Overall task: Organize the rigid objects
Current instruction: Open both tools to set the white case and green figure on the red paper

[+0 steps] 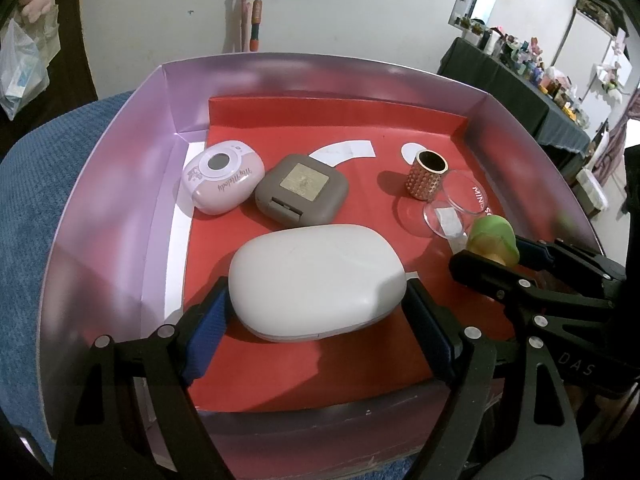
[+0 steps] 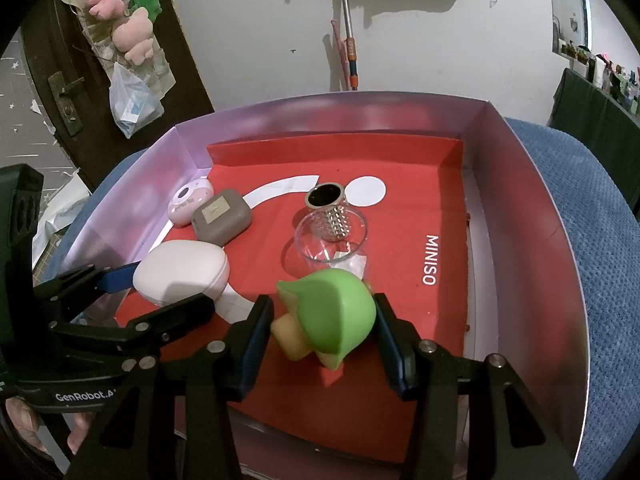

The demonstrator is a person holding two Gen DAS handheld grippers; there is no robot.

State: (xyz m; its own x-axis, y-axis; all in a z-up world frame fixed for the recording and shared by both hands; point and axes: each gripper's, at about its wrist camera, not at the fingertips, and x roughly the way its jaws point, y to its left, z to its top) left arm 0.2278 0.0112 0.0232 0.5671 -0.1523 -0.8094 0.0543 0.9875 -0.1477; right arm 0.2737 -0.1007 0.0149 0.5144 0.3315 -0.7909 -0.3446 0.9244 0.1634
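Observation:
A white oval case (image 1: 316, 276) lies low over the red liner (image 1: 360, 136) of a lilac box, with my left gripper (image 1: 316, 292) shut on its two long sides. From the right wrist view the same case (image 2: 180, 270) sits at the left in that gripper (image 2: 172, 286). My right gripper (image 2: 323, 312) is shut on a green-capped toy figure (image 2: 332, 312) with a yellowish body, tilted on its side near the front. The toy (image 1: 490, 240) and right gripper (image 1: 492, 250) show at the right edge of the left wrist view.
A pink rounded case (image 1: 224, 182), a grey-brown square case (image 1: 302, 190), a gold studded cylinder (image 1: 426, 176) and a clear round lid (image 1: 452, 208) stand further back. The box's lilac walls (image 2: 532, 220) rise on all sides. A blue towel (image 2: 600, 220) lies underneath.

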